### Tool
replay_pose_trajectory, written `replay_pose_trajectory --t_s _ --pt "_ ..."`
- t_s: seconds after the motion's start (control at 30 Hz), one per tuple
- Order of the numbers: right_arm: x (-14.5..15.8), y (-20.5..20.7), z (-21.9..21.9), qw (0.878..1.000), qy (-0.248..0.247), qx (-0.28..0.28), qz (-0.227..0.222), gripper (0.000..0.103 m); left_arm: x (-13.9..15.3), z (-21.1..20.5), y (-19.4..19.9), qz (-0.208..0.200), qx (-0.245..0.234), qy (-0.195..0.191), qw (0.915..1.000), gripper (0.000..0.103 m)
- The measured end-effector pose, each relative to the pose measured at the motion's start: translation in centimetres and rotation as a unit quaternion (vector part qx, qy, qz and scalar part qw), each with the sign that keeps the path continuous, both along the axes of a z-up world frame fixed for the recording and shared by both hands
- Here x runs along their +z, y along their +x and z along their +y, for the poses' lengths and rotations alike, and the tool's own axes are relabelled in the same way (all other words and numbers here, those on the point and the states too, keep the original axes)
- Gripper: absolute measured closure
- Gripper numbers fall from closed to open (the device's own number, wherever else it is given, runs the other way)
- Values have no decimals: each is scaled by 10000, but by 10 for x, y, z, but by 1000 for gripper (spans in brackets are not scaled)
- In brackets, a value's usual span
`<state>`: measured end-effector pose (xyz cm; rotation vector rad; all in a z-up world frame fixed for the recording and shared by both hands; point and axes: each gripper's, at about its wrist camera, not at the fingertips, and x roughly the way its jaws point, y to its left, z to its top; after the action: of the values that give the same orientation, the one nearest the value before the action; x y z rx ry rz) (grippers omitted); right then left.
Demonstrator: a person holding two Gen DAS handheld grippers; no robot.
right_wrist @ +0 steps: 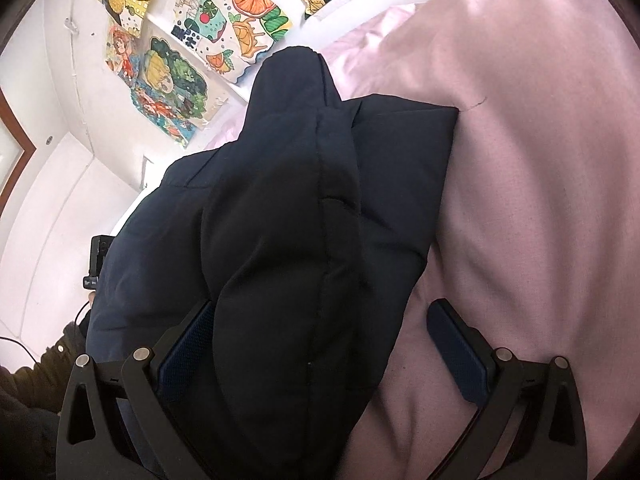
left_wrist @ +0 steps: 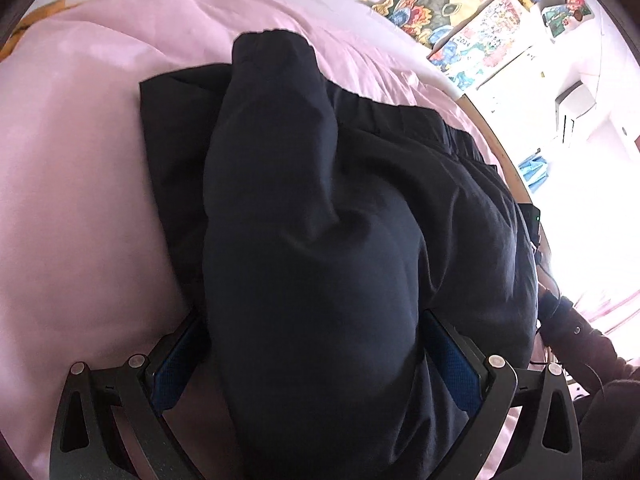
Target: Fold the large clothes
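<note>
Dark navy garment (left_wrist: 328,216) is lying on a pink bed cover (left_wrist: 80,200), filling the centre of both wrist views; it looks like a padded jacket, with a gathered elastic hem running toward the upper right of the left view and a stitched seam down the middle of the right view.

Left gripper (left_wrist: 316,356): fingers are standing wide apart, a thick roll of the cloth bulging between them and touching both blue pads. Released, not clamped.

Right gripper (right_wrist: 324,344): also spread. The cloth is pressing the left pad; the right pad (right_wrist: 456,348) is sitting clear of it, over bare pink cover.

Handling judgement: soft, bulky, fairly light, springy filling; shell looks smooth matte and probably a little slippery. Folds are likely rebounding unless pressed. Best hold: pinch a flattened edge or the seam or hem, not the fat roll.

Cover is smooth, faintly creased. Colourful drawings (right_wrist: 192,48) are hanging on the white wall, upper left of the right view.
</note>
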<state>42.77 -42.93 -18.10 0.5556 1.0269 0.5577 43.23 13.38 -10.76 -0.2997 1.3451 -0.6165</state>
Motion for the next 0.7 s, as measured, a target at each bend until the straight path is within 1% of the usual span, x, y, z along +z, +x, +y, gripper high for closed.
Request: replay_pose_trajectory --t_s 0.2,0.27,0.3,0.37,0.4,0.47,0.5,0.57,0.63,0.7 --pt "5 4 3 9999 -80 34 137 1 -1 -5 -3 9 42 134 9999 1" --pt "7 5 5 9998 -108 43 168 1 0 -11 -3 37 93 138 9999 8" --pt "7 5 6 9998 -104 47 178 1 0 -7 -2 36 115 151 9998 10" --pt "9 6 8 9997 -105 41 209 1 3 -4 -5 14 208 202 9996 20" --pt "9 6 8 9997 -103 40 226 2 4 -7 -5 4 271 226 9994 22" --pt "9 6 10 9996 -90 38 251 4 9 -10 -7 -48 404 304 9987 37" --pt "10 6 10 9996 -81 27 255 7 11 -11 -8 -89 434 353 9984 41" --pt "11 6 12 9995 -125 1 283 8 18 -20 -10 -208 503 531 9971 56" --pt "15 5 16 9994 -212 24 260 14 27 -26 -13 -281 609 713 9952 64" --pt "21 3 19 9994 -311 32 135 29 35 -31 -15 -259 788 960 9919 69"
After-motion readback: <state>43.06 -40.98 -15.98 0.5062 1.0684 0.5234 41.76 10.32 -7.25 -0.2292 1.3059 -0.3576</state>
